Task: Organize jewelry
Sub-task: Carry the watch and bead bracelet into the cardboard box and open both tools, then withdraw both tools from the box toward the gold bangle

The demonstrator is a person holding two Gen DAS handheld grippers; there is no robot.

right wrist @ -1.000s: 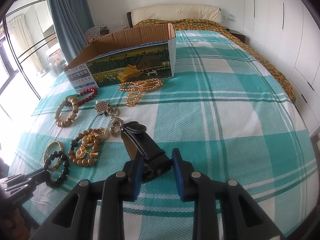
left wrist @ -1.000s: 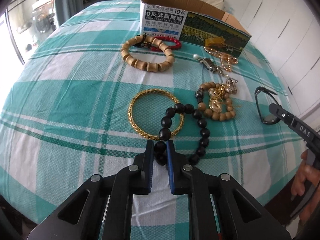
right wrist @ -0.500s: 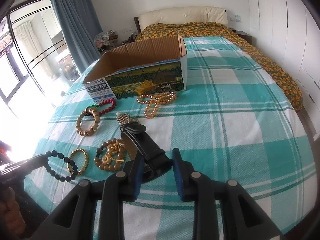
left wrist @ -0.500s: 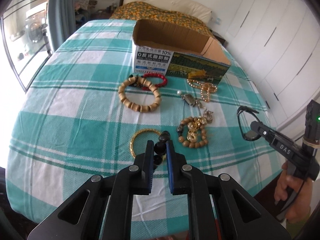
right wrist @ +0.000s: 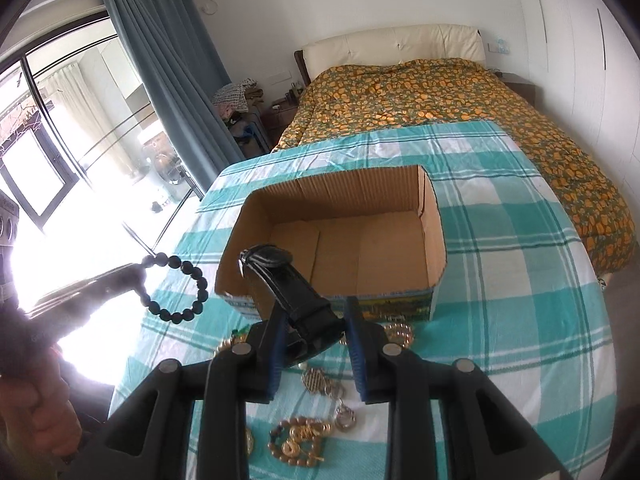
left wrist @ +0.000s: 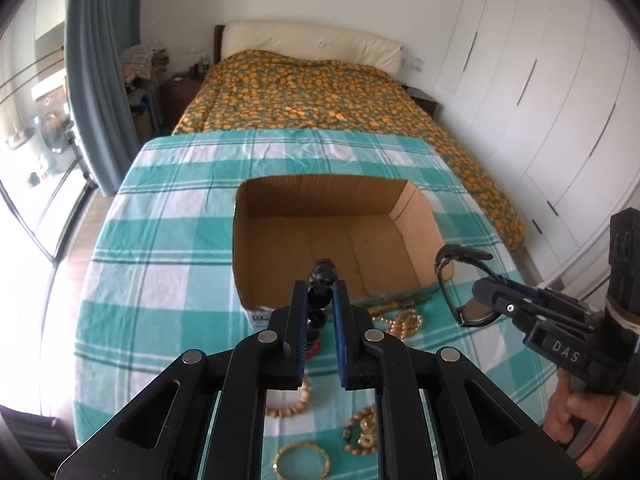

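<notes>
Clearly "DAS" on right gripper (left wrist: pixel 474 298)

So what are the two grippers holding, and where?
The left gripper pinches the black bead bracelet by a few beads. The right gripper clamps the black watch on its strap.

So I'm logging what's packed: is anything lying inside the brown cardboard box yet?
No, the brown cardboard box shows only its bare floor, with no jewelry in it.

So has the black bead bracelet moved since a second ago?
Yes. The black bead bracelet has left the gold bangle on the cloth, lifted toward the cardboard box.
</notes>
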